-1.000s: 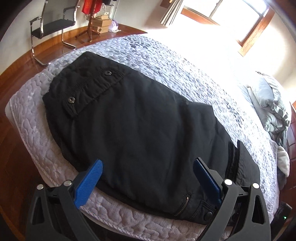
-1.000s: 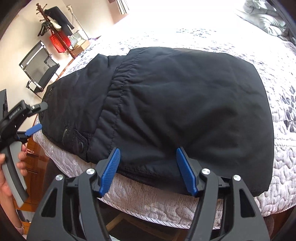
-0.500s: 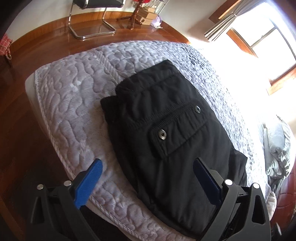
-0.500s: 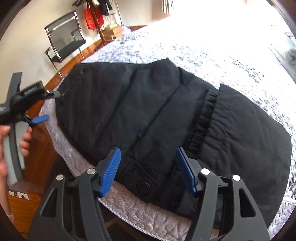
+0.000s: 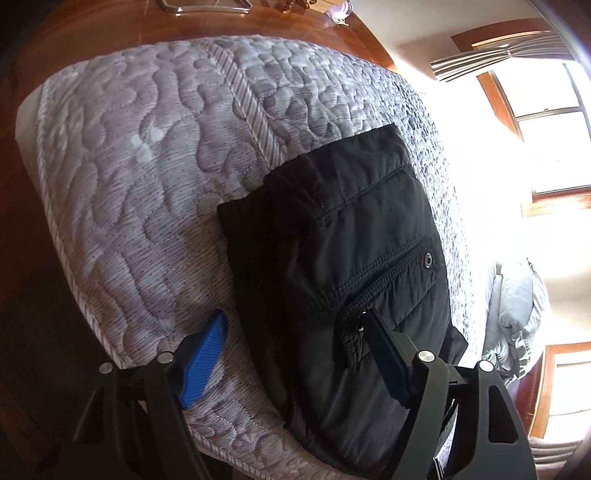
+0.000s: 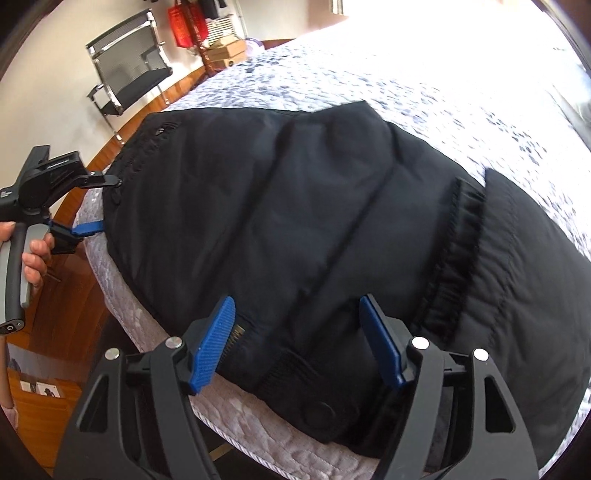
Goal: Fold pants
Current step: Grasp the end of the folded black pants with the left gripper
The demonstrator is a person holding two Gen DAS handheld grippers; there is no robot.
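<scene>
Black pants (image 5: 351,240) lie flat on a grey quilted bedspread (image 5: 129,184), near the bed's corner. My left gripper (image 5: 295,315) straddles the pants' near side edge. One blue pad (image 5: 207,358) hangs over the quilt, the other over a snap pocket flap (image 5: 391,288). Its jaws are closing and no pad presses on cloth. In the right wrist view the pants (image 6: 295,203) fill the middle. My right gripper (image 6: 297,300) hovers over the zip and button end with its jaws opening and only fabric below. The left gripper (image 6: 103,205) shows at the pants' far left end, held by a hand (image 6: 33,254).
The bed edge drops to a wooden floor (image 6: 74,314) on the near and left sides. A metal chair (image 6: 129,62), a red bag (image 6: 184,26) and cardboard boxes (image 6: 225,55) stand by the wall. Bunched grey bedding (image 5: 517,314) lies by a bright window (image 5: 554,147).
Both grippers slid left along the pants. The left one went from the zip end to the pocket end at the bed's corner and its jaws narrowed. The right one now hovers over the zip and button.
</scene>
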